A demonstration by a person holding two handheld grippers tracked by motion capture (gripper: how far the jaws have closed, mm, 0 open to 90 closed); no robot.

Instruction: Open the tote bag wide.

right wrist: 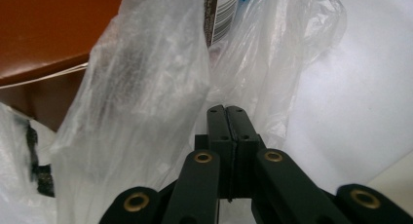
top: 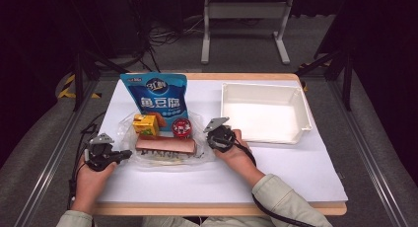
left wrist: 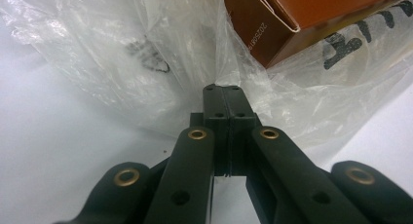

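A: Where is the clear plastic bag (top: 167, 155) located?

B: It is seen spread on the white table sheet (top: 276, 172), between the two grippers. A brown oblong box (top: 165, 145) is laid along its near side; a yellow-orange carton (top: 146, 124) and a red round tub (top: 181, 128) are set behind that, and a blue snack pouch (top: 156, 98) is propped at the back.

A: Left gripper (top: 124, 155)?

B: Jaws are pressed flat together at the bag's left edge. In the left gripper view the tips (left wrist: 227, 98) are met by crumpled film (left wrist: 146, 53); whether film is pinched cannot be told.

A: Right gripper (top: 211, 136)?

B: Clenched as well, tips (right wrist: 226, 118) brought against the film at the bag's right edge. A pinch cannot be confirmed.

A: Other items?

B: A white tray (top: 301, 104) is noted to the right, well apart from the bag.
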